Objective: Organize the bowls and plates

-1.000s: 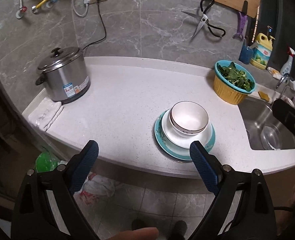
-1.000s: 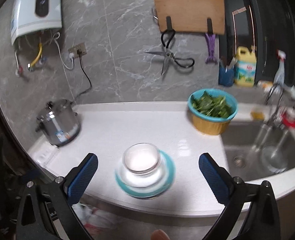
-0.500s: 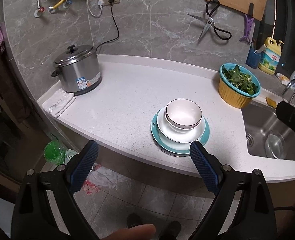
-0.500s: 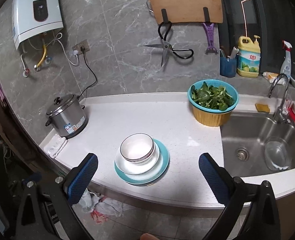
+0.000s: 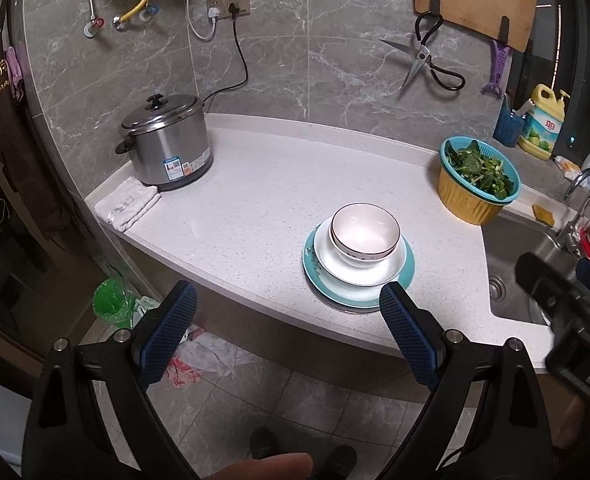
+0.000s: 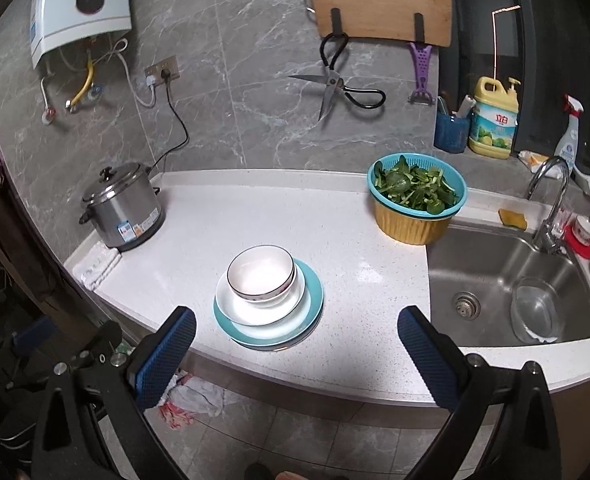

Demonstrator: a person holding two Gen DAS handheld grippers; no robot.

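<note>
A white bowl with a dark rim point(image 5: 365, 236) sits in a white plate point(image 5: 353, 276), which lies on a teal plate point(image 5: 406, 276) near the counter's front edge. In the right wrist view the same bowl point(image 6: 261, 274), white plate point(image 6: 263, 314) and teal plate point(image 6: 314, 300) form one stack. My left gripper point(image 5: 287, 304) is open, held back over the floor in front of the counter. My right gripper point(image 6: 295, 320) is open too, short of the stack and holding nothing. Its black body shows at the right of the left wrist view point(image 5: 567, 308).
A steel rice cooker point(image 6: 121, 216) and a folded cloth point(image 6: 95, 264) stand at the counter's left end. A basket of greens point(image 6: 417, 200) sits beside the sink point(image 6: 495, 264), which holds a glass bowl point(image 6: 535, 314). Rags point(image 5: 199, 356) lie on the floor below.
Both grippers have drawn back from the counter, so the stack looks smaller and farther. The bowl and plates have not moved, and both grippers stay open.
</note>
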